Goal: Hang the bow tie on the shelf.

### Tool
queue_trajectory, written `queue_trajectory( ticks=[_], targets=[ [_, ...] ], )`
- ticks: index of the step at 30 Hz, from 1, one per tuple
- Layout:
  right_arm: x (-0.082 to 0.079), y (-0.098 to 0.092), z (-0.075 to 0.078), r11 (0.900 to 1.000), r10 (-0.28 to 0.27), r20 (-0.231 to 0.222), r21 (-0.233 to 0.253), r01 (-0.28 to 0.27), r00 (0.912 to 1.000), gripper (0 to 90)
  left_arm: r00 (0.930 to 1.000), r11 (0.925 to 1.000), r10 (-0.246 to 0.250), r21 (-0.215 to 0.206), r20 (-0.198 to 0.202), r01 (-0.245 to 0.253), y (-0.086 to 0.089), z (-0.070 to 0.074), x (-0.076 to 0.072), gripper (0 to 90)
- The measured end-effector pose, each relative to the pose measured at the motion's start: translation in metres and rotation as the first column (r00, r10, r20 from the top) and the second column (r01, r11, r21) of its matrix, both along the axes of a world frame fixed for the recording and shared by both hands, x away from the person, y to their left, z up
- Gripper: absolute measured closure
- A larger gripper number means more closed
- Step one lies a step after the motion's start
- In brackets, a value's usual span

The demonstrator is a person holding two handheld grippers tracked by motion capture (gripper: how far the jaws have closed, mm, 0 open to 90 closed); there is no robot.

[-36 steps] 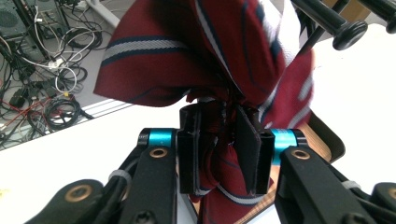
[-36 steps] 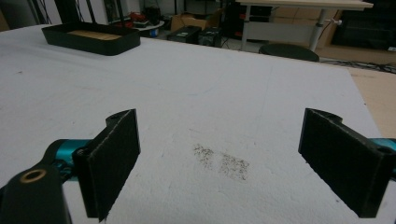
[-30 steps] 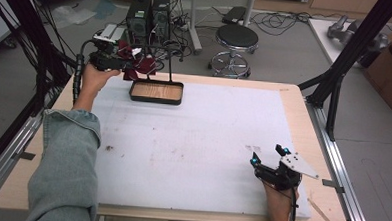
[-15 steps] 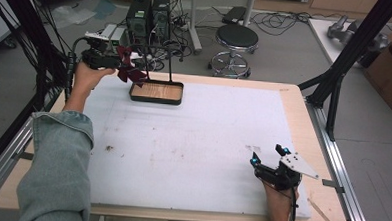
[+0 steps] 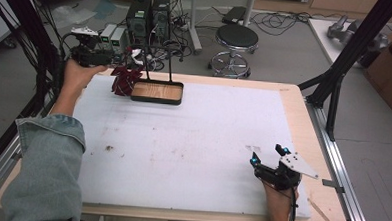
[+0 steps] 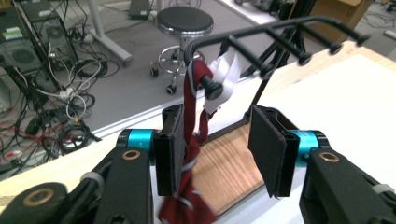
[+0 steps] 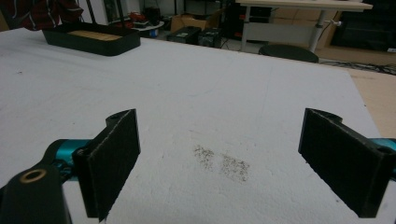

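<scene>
1. Left gripper [image 6: 219, 154]: jaws stand apart. A dark red cloth [image 6: 191, 140] lies against the inner face of one pad; the other pad is clear of it, so nothing is clamped.
2. The cloth hangs by its white loop [image 6: 229, 77] from the end peg of a black rack [image 6: 280, 37], above the rack's wooden tray [image 6: 224, 172].
3. Risk: the loop sits near the peg's tip. A sideways drag from the pad it touches could pull it off, and the cloth would drop beside the tray.
4. Risk: a knock on the peg could tip the rack.
5. Right gripper [image 7: 219, 158]: jaws wide open, empty, low over the white mat [image 7: 224, 84], well away from the rack; no hazard there.
</scene>
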State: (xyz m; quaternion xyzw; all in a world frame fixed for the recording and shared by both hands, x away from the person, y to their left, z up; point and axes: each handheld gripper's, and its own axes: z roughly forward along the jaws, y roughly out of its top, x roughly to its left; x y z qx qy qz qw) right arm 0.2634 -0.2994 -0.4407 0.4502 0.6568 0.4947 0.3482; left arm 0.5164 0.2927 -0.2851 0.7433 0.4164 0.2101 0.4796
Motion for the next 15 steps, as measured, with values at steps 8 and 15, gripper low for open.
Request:
queue_trajectory(
  ticks=[8, 15],
  targets=[
    [0.0, 0.0, 0.0, 1.0, -0.001, 0.0, 0.005, 0.001, 1.0, 11.6, 0.9985, 0.9998, 0.0, -0.02, 0.055, 0.001, 0.006, 0.017, -0.023, 50.7],
    [0.0, 0.0, 0.0, 1.0, -0.001, 0.001, 0.006, 0.001, 1.0, 11.6, 0.9954, 0.9984, 0.021, -0.054, 0.094, -0.016, 0.013, 0.025, -0.049, 41.4]
  ],
)
